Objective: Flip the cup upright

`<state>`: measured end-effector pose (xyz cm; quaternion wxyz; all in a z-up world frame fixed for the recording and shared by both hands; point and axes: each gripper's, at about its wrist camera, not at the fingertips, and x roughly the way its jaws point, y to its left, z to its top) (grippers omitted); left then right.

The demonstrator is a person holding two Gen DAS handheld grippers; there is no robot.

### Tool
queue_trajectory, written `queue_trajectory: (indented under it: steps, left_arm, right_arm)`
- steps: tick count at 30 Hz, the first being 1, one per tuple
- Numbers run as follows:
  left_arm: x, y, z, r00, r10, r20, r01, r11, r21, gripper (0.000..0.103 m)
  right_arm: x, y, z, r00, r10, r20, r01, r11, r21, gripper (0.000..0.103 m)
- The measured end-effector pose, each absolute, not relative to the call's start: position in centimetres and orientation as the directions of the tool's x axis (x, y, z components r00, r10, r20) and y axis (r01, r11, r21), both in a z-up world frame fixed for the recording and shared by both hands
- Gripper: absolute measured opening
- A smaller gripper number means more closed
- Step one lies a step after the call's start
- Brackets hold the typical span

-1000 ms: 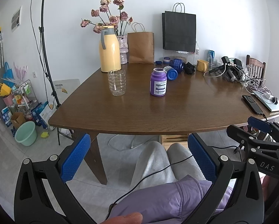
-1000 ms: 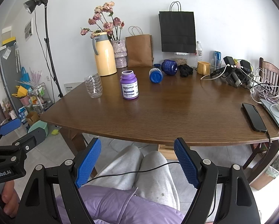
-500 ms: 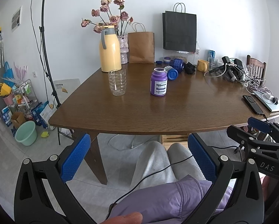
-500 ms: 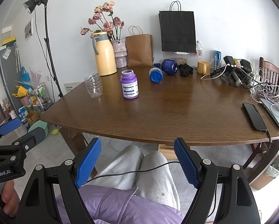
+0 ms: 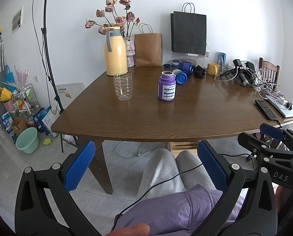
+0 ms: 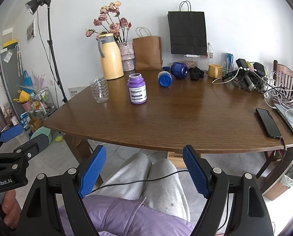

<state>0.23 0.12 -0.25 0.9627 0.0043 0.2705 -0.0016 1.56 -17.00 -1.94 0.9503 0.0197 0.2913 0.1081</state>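
Cup (image 5: pixel 123 87): clear ribbed plastic, on counter (image 5: pixel 166 122) far-left, in front of yellow jug (image 5: pixel 115 51) and left of purple bottle (image 5: pixel 166 86); which end is up we cannot tell, walls too transparent. Both grippers, left (image 5: pixel 146 166) and right (image 6: pixel 144 172), hang below the near edge over the lap, jaws released, nothing held; we judge the left should approach from the side, pinch lightly at mid-wall (thin plastic, will squash), lift clear, then rotate. Rt view alone shows cup apart from jug; left view overlaps them.

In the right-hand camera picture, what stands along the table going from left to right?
Clear plastic cup → yellow jug → purple bottle → blue bottle lying down → yellow mug → black phone.
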Motion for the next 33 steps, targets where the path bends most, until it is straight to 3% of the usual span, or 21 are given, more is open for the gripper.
queue_trajectory:
  steps: [33]
  left_arm:
    - [0.01,0.11,-0.30,0.853,-0.001,-0.522,0.006,1.000,0.008,0.103]
  right_arm:
    - [1.75,-17.09,-1.99,0.808,0.213,-0.549,-0.191,0.977,0.099,0.083]
